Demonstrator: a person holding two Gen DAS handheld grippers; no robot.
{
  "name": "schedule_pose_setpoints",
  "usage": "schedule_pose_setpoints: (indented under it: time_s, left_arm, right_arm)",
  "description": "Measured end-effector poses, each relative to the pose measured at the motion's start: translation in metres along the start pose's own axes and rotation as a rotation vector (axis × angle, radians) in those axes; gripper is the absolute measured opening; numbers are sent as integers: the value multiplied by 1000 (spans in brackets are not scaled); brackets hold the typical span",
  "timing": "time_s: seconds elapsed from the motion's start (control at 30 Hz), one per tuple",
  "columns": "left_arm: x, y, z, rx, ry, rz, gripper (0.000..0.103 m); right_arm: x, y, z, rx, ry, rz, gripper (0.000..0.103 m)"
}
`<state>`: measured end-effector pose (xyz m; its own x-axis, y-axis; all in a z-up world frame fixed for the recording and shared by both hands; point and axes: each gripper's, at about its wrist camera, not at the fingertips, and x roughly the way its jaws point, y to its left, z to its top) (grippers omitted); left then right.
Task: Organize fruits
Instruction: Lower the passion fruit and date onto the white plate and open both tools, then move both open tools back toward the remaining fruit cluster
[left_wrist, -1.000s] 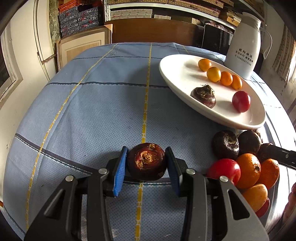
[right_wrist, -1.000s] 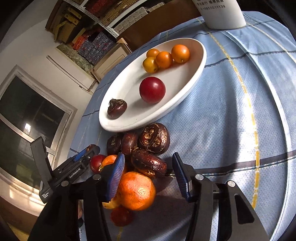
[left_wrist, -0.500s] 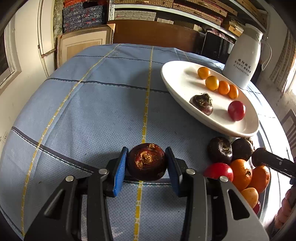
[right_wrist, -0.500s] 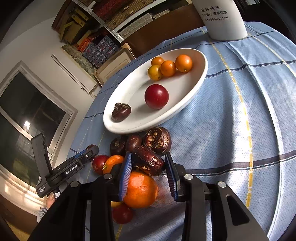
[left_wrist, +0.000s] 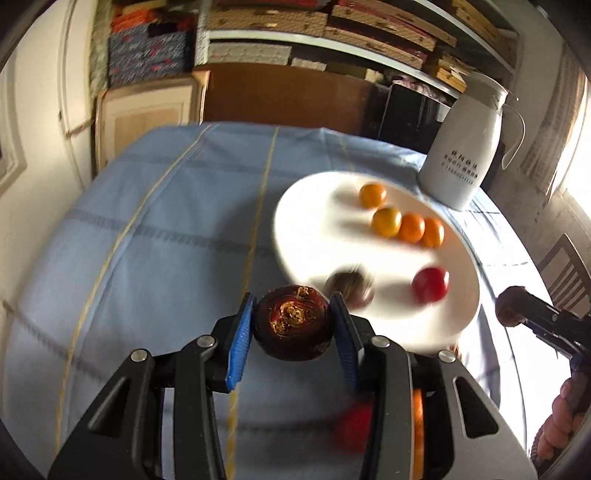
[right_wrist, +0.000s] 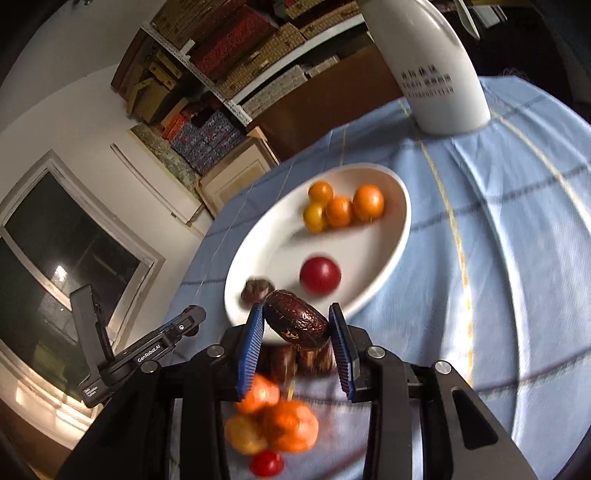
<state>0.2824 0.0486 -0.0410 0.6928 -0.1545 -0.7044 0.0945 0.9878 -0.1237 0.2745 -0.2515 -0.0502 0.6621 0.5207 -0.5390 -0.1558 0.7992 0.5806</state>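
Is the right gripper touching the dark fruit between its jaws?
Touching. In the right wrist view, both blue pads of the right gripper press on the dark fruit, which hangs above the blurred fruit pile.

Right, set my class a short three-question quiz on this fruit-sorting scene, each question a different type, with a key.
1. True or false: the left claw is empty.
2. Multiple choice: how many small orange fruits lie on the white plate? A) two B) four C) six
3. Short answer: what stands on the blue tablecloth just beyond the plate?

Key
1. False: it is shut on a dark brown water chestnut. The right claw grips another water chestnut.
2. B. The plate also holds a red fruit and one dark chestnut.
3. A white jug with a handle and dark printed writing.
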Motion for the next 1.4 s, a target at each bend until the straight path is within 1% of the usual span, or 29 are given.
schedule_pose_setpoints:
  time_s: [0.1,0.17,0.23,0.3,0.33,0.37,0.4,0.43,0.47,0.53,0.6,0.63,0.7,0.77,0.87,0.93,1.03,1.13,1.27,1.3,1.4]
  left_arm:
    - [21,-20,27,32,-2,5,40]
    - [34,-27,36,39,4,7,40]
    - [50,-32,43,45,22,-1,41]
    - [60,-35,42,54,27,1,44]
    - [62,-36,40,63,31,11,45]
    - [63,-35,38,71,37,16,49]
    - [62,-34,37,69,37,18,57]
    - [57,-31,36,56,26,29,77]
    - [52,-29,35,45,9,40,88]
    - [38,-25,31,46,-30,69,91]
    - [24,-21,22,58,-62,102,96]
    - [20,-19,17,59,-72,116,98]
    - [13,-14,2,56,-68,144,98]
    - [12,-8,-16,57,-24,151,98]
    - [6,-3,-37,55,11,169,98]
    - [-2,-1,-48,52,18,138,98]
    - [-12,-2,-63,57,36,67,98]
    - [-18,-4,-73,64,25,51,98]
    - [-15,1,-73,35,40,26,99]
    - [-15,4,-73,26,39,34,99]
    - [-17,20,-71,-17,31,104,99]
  right_arm:
    - [20,-1,19,-31,-6,-72,36]
    - [34,-3,26,-53,-6,-116,36]
    - [48,-6,30,-77,3,-160,36]
    - [53,-9,30,-86,-6,-173,39]
    - [53,-9,30,-87,-8,-169,41]
    - [52,-9,30,-87,-5,-161,42]
    - [50,-9,29,-86,-11,-152,43]
    - [44,-7,29,-88,-26,-143,44]
    - [40,-4,27,-96,-39,-138,44]
    - [28,1,21,-120,-67,-139,51]
    - [20,5,13,-131,-78,-139,56]
    - [18,6,8,-134,-71,-130,56]
    - [15,6,-2,-132,-51,-123,56]
    - [12,4,-13,-118,-26,-121,59]
    - [2,0,-24,-81,-14,-114,65]
    - [-8,-4,-29,-50,-31,-106,70]
    - [-13,-10,-32,-24,-42,-106,72]
    - [-11,-17,-31,-2,-31,-110,72]
    - [-9,-22,-30,20,-18,-103,72]
    - [-10,-23,-30,23,-19,-103,72]
    - [-12,-26,-28,35,-28,-98,72]
